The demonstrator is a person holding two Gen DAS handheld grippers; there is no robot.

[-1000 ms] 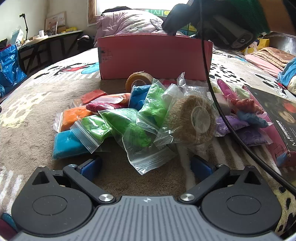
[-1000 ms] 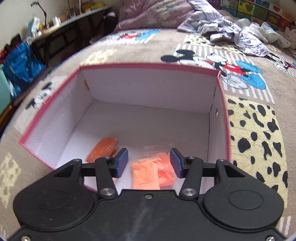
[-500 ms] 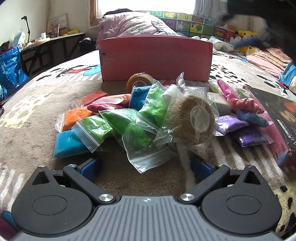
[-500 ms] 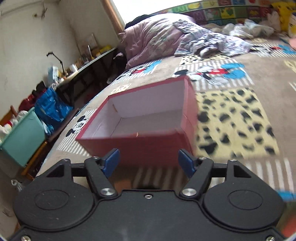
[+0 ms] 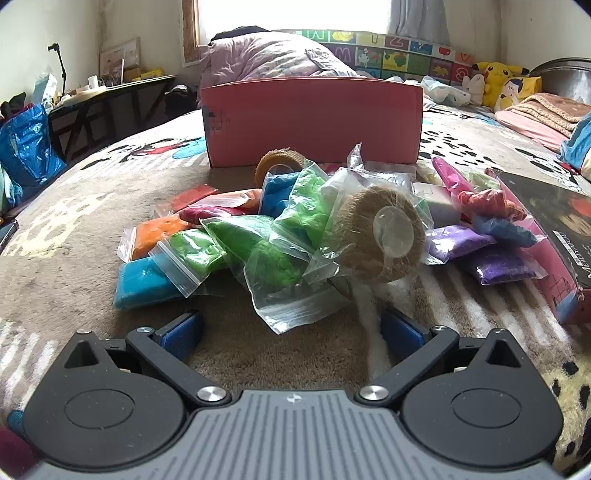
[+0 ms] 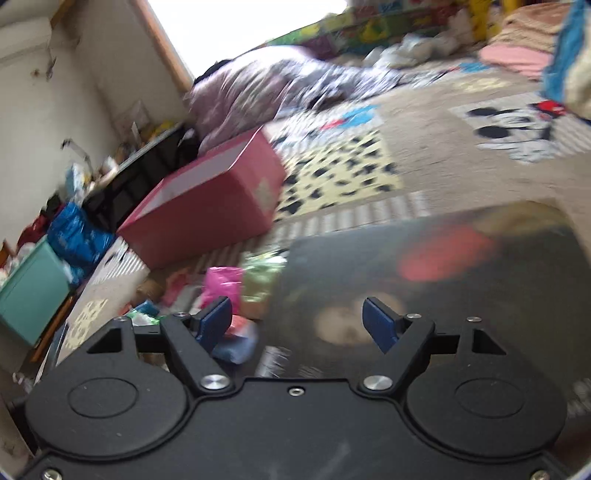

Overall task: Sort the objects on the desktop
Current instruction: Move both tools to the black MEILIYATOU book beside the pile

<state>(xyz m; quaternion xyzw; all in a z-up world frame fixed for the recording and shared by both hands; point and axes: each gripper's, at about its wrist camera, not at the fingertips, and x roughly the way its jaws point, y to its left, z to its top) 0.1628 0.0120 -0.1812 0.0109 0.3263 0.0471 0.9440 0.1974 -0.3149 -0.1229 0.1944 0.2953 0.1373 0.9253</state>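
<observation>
We're hovering the left gripper (image 5: 291, 328), wide & empty, before the bag pile (image 5: 258, 243) on the rug; right gripper (image 6: 297, 323) wide too, w/ nothing in it; pink box (image 5: 312, 122) sitting behind; pinching 1 bag's edge seems best.

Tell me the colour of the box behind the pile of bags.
Pink box; clearest in the left wrist view.

Floor: beige cartoon-print carpet (image 5: 74, 258) running ahead of the fingers, with a leopard-spot patch (image 6: 343, 173).
Window: bright window (image 5: 291, 14) far ahead, washed out by daylight.
Walls: cream wall (image 5: 140, 26) ahead to the left.
Bedding: pink quilt (image 5: 266, 59) heaped under the window.
Far edge: alphabet play mat (image 5: 399, 55) standing upright.
Furniture: dark desk (image 5: 110, 99) ahead-left, cluttered on top.
Left side: blue bag (image 5: 26, 147); teal bin (image 6: 29, 291).
</observation>
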